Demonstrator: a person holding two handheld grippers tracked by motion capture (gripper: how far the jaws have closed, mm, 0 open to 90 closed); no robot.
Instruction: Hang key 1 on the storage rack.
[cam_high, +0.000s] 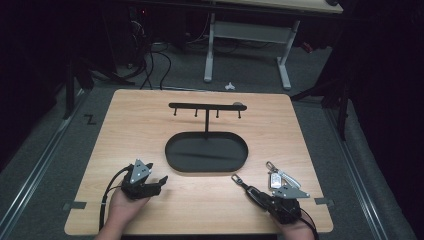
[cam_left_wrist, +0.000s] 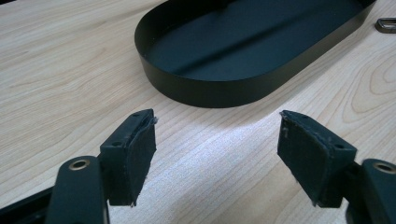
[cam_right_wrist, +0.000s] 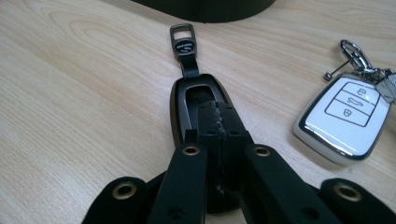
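A black key fob (cam_right_wrist: 183, 91) with a strap and metal loop lies flat on the wooden table, and my right gripper (cam_right_wrist: 219, 114) is shut on its body. In the high view that gripper (cam_high: 260, 196) and the black key fob (cam_high: 245, 185) sit at the front right. A white key fob (cam_right_wrist: 344, 119) with a clip ring lies just right of it, untouched; it is also visible from above (cam_high: 276, 178). My left gripper (cam_left_wrist: 217, 116) stands open and holds nothing, low over the table in front of the black oval tray (cam_left_wrist: 210, 91). From above, the left gripper (cam_high: 159, 185) is at the front left.
The oval tray (cam_high: 172, 160) sits mid-table and holds nothing, with a black T-shaped hook rack (cam_high: 206, 106) rising from its far side. Bare wood lies between the grippers. Beyond the table's far edge are a floor with cables and a desk frame (cam_high: 247, 35).
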